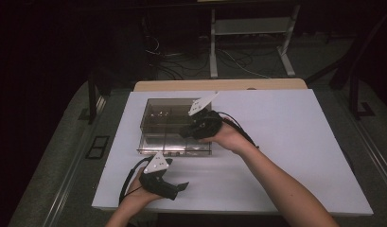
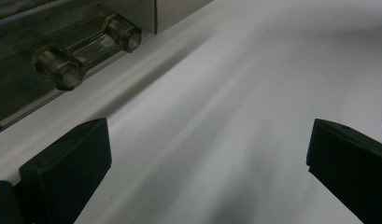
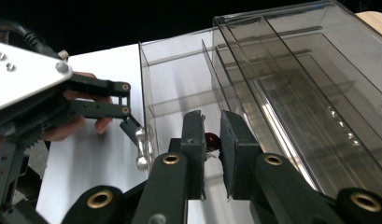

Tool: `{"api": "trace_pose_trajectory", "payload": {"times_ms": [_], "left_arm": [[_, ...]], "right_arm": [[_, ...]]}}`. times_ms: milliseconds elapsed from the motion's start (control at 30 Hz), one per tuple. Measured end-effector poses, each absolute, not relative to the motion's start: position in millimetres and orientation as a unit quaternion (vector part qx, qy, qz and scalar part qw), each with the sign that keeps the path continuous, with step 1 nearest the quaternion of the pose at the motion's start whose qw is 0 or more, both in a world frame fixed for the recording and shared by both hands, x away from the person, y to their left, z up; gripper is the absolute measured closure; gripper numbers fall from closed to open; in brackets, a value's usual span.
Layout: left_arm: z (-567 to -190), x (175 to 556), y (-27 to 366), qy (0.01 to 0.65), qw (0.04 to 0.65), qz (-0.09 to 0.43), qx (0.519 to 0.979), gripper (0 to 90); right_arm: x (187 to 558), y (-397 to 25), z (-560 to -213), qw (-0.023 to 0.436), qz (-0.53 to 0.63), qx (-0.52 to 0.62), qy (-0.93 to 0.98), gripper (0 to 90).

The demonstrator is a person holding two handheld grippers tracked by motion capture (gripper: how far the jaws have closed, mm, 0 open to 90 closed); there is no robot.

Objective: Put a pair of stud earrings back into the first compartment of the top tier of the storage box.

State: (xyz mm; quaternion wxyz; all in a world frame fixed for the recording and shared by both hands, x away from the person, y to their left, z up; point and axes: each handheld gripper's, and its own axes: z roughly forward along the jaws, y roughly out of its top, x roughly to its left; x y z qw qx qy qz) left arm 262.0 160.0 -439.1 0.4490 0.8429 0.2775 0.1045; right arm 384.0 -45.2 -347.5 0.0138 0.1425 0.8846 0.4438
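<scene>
A clear, smoke-tinted plastic organiser box (image 1: 174,126) sits on the white surface (image 1: 285,142), toward its far-left part; its walls are see-through and thin, and inner dividers split it into long, narrow compartments, some running the box's length and some crossing it; the front section nearest the person looks like a shallow drawer, pulled a little out from the box, with a clear bar handle (image 2: 86,49) fixed on two round transparent posts on its front face.

The right gripper (image 1: 196,126) hangs over the near-right part of the box, held in the right hand (image 1: 227,137), its grey plate tilted up above the box; in the right gripper view its jaws are nearly closed, with only a narrow gap between them, and a small dark-red rounded object (image 3: 211,139) shows in that gap just above the pads; whether the pads actually pinch it cannot be told; the object lies inside a front compartment of the box.

The left gripper (image 1: 181,186) rests low over the surface just in front of the box's near-left corner, held in the left hand (image 1: 139,195); its jaws stand wide apart with nothing between them, and the box's handle lies just beyond its left jaw in the left gripper view.
</scene>
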Motion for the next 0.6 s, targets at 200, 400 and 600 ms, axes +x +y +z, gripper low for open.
{"api": "trace_pose_trajectory", "payload": {"times_ms": [200,400,600], "left_arm": [[-438.9,261.8,160.2,0.274,0.447,0.104,0.845,0.0],[-438.3,262.0,161.1,0.272,0.444,0.105,0.848,0.0],[-438.5,261.8,161.0,0.27,0.444,0.104,0.848,0.0]], "right_arm": [[385.8,-26.5,-347.7,0.012,0.441,0.134,0.887,78.8],[389.4,-10.4,-351.3,0.016,0.43,0.125,0.894,78.8],[390.0,8.3,-355.0,0.014,0.42,0.117,0.9,78.8]]}}
